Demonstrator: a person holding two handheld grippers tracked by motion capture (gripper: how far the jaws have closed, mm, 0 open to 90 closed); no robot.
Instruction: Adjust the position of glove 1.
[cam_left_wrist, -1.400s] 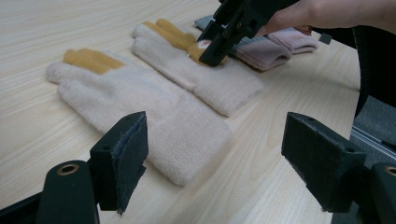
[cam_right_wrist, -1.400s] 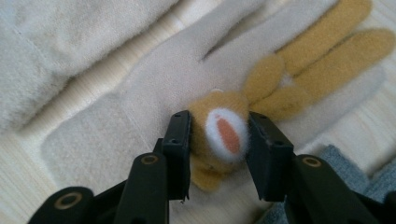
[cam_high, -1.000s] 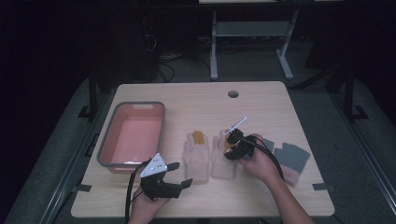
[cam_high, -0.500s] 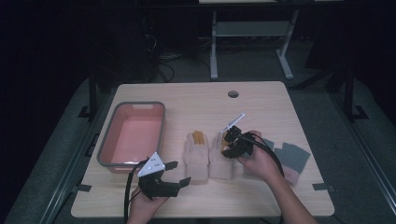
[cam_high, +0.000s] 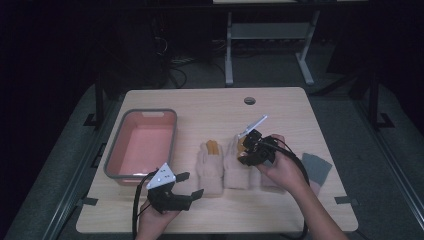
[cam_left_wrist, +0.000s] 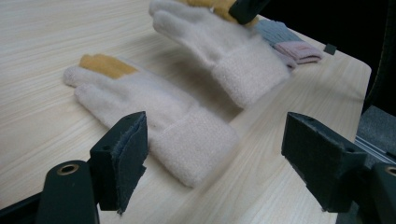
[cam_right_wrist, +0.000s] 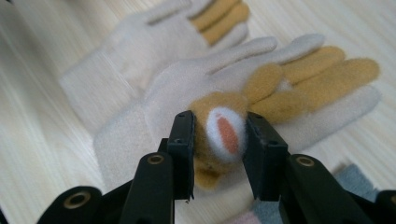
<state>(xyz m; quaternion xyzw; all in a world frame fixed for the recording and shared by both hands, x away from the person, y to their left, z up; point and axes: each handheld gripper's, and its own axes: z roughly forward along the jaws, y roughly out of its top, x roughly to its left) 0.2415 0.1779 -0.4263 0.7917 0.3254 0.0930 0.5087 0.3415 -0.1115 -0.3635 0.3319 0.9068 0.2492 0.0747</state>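
**Right tongs pinch a mustard patch on one cream glove; left tongs wait spread**

In the high view the right tongs (cam_high: 248, 146) sit centre-right of the frame, and the hand (cam_high: 282, 167) behind them covers much of the cream fleece glove with mustard fingers (cam_high: 235, 167) beneath; whether the jaws are gripping cannot be read from there. The right gripper view settles it: the right tongs (cam_right_wrist: 218, 140) are pressed onto a raised mustard-coloured lump of that glove (cam_right_wrist: 280, 88), which bears a white patch with an orange-red oval at its centre. What the patch depicts is too blurred to tell.

The second cream glove with mustard fingertips (cam_high: 210, 165) lies flat just left of the first on the pale wooden bench (cam_high: 210, 107). In the left gripper view it (cam_left_wrist: 140, 107) fills the middle of the frame, and the held glove's cuff (cam_left_wrist: 250, 70) looks lifted off the wood at upper right, its fingertips cut off by the top edge. The left tongs (cam_left_wrist: 215, 154) stand spread wide, jaws apart, short of the cuff of the nearer glove and touching nothing.

Low in the high view the left tongs (cam_high: 187, 185) point right, near the bench's front edge. A pink plastic tub with a grey rim (cam_high: 170, 117) stands at the left. At the right, a grey knitted piece with a pink band (cam_high: 316, 167) is partly hidden by the forearm; its shape is unclear.
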